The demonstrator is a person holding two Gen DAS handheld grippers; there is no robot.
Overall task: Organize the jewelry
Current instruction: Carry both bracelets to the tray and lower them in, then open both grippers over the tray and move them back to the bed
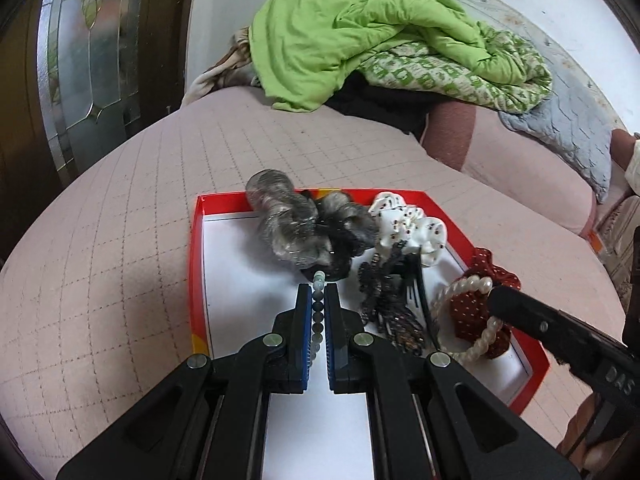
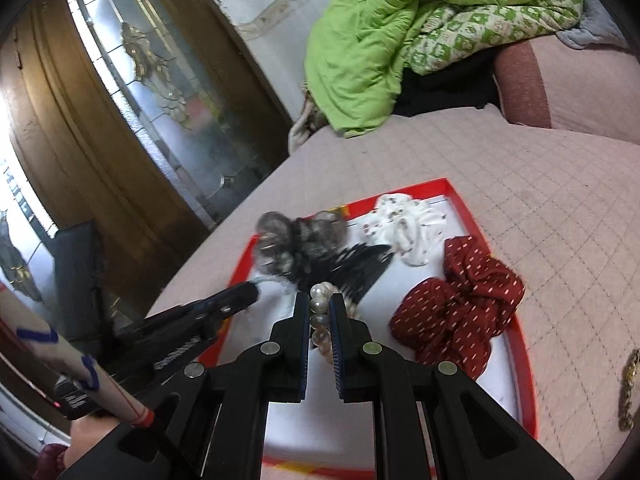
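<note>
**Bracelets clamped in both grippers over the red tray**

Beads of a grey-green bracelet [image 1: 318, 312] are pinched between the closed fingers of the left gripper [image 1: 318, 286], which is held above the white floor of a red-rimmed tray [image 1: 195, 280]. A pearl bracelet [image 2: 320, 312] is clamped in the right gripper [image 2: 320, 296], also over the tray; in the left wrist view its loop is seen hanging at the tray's right side, just in front of a dark red dotted scrunchie [image 2: 460, 304]. A grey sheer scrunchie [image 1: 284, 220], a white printed scrunchie [image 1: 408, 224], a black beaded hair clip [image 1: 384, 300] and a black comb [image 2: 360, 268] are gathered at the tray's far end. The tray is laid on a pink quilted bed cover [image 1: 120, 240]. A green quilt [image 1: 360, 32] is heaped well behind it. A gold chain [image 2: 628, 392] lies on the cover, outside the tray's right rim.
</note>
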